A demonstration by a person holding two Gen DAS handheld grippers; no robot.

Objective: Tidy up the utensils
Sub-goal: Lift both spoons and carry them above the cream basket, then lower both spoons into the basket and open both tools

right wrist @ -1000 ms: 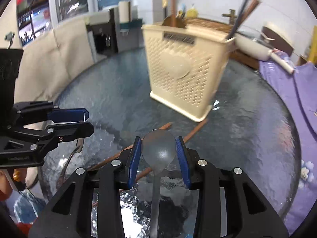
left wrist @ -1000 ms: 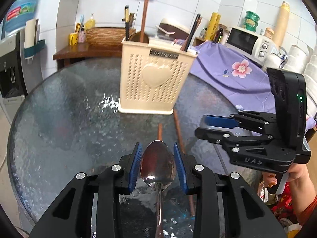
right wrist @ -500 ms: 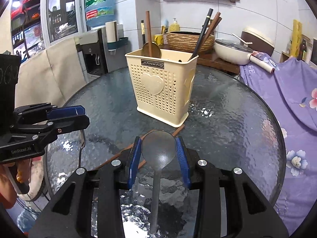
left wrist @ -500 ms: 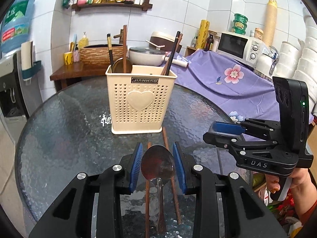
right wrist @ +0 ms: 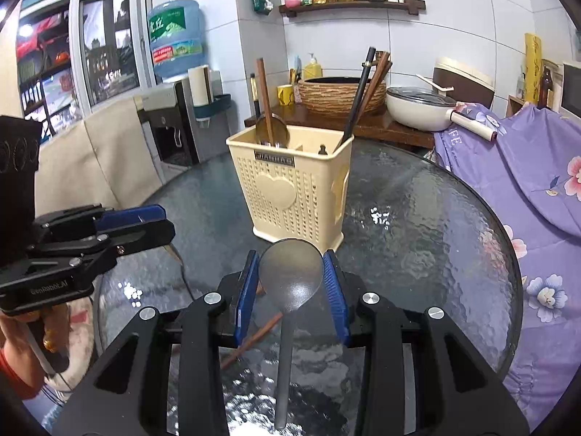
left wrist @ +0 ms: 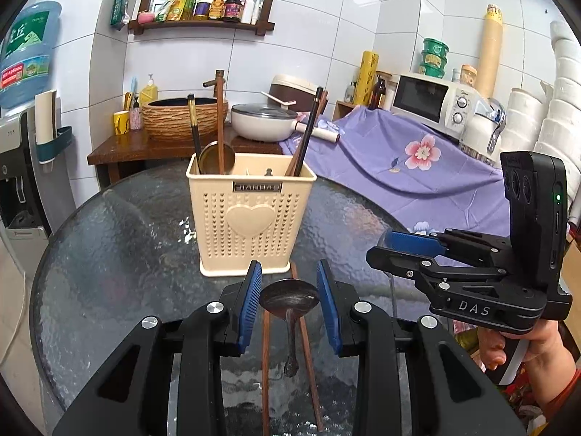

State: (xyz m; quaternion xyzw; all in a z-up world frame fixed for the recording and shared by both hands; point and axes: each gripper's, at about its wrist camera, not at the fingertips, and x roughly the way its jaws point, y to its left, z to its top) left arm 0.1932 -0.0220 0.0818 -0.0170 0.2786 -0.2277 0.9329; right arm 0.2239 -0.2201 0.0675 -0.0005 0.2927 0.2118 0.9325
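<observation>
The left gripper (left wrist: 288,299) pinches a dark spoon (left wrist: 289,296) by its bowl. The right gripper (right wrist: 290,283) pinches a grey spoon (right wrist: 290,276). The cream holder (left wrist: 250,218), mid-frame, reads "JIANHAO". Two chopsticks (left wrist: 267,356) lie low on the glass table (left wrist: 109,254).

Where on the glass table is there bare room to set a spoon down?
Free: table left of the caddy, and right of it toward the purple cloth. Crowded: in front of the caddy, where chopsticks lie.
</observation>
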